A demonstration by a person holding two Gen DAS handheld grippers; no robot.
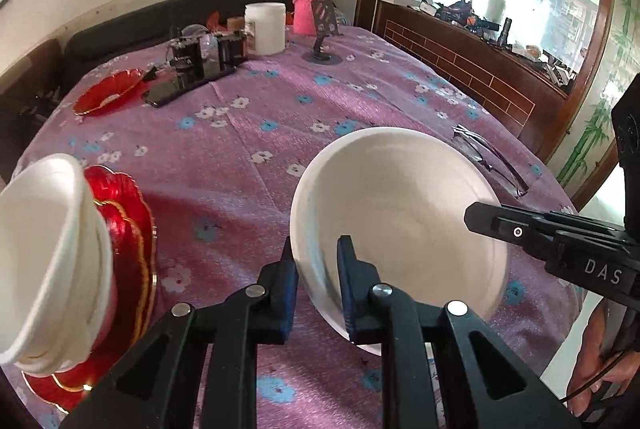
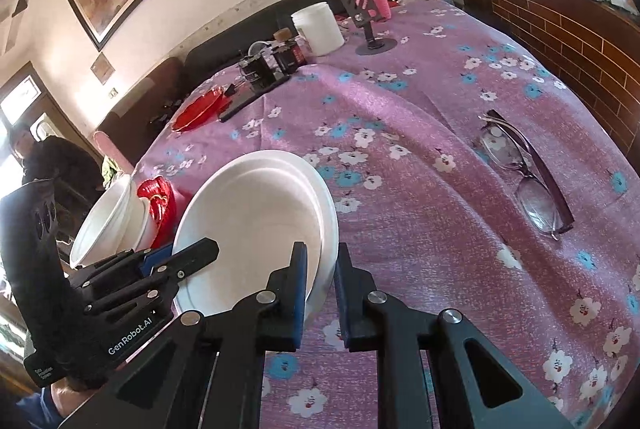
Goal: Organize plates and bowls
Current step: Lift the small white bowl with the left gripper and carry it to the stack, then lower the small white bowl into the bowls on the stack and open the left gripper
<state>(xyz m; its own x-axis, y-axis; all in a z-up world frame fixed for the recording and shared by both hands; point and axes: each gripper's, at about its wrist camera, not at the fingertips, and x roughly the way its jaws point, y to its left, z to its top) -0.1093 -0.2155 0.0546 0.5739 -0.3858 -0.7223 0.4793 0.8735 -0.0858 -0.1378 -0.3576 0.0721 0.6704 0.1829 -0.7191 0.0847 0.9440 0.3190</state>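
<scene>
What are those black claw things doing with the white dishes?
A person is tidying dishes with two hand-held grippers. The left gripper and the right gripper each pinch opposite rims of the white plates, which look like two stacked. Beside them, white bowls sit on red plates. Another red plate and glasses lie on the purple tablecloth.

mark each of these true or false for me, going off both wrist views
1. Both grippers clamp the rim of the white plates: left gripper, right gripper. True.
2. Eyeglasses lie on the floral tablecloth. True.
3. The white bowls sit directly on the cloth. False: they rest on red plates.
4. The white jar stands next to the held plates. False: it stands at the far end.
5. Every red plate is in that stack. False: one red plate lies apart, far off.
</scene>
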